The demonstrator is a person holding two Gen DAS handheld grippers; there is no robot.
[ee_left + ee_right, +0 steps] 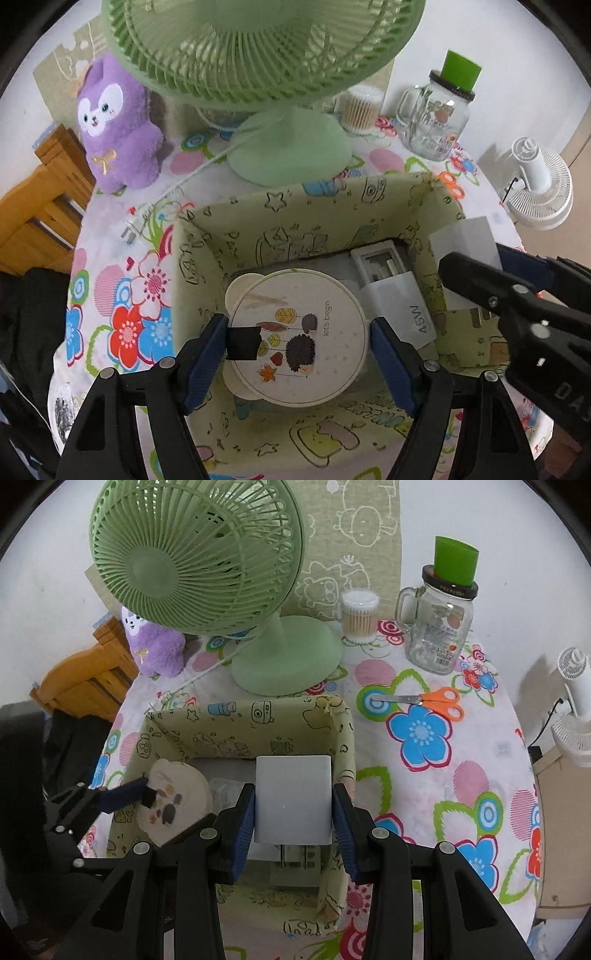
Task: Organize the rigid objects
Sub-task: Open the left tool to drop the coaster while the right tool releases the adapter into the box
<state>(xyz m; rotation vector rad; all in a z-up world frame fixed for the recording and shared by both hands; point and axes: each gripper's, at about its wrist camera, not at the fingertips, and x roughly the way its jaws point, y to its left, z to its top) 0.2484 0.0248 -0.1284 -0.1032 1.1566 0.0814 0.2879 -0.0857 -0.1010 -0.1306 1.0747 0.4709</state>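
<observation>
The left gripper (297,345) is squeezing the round hedgehog case (297,338) by its hard, smooth sides over the cloth box (199,236), while the right gripper (293,812) is squeezing the light, stiff white charger (293,799) there too

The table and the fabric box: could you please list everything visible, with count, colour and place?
fabric box: one, pale green with doodles, table centre.
round mirror: one, cream with hedgehog print, over the box, in left gripper.
white charger: one, over the box, in right gripper.
45W charger: one, white, inside the box.
desk fan: one, green, behind the box.
plush toy: one, purple, left of the fan.
cotton swab tub: one, clear, right of the fan.
glass jar: one, clear, green cup on top.
scissors: one, orange, right of the box.
left gripper: shut.
right gripper: shut.
</observation>
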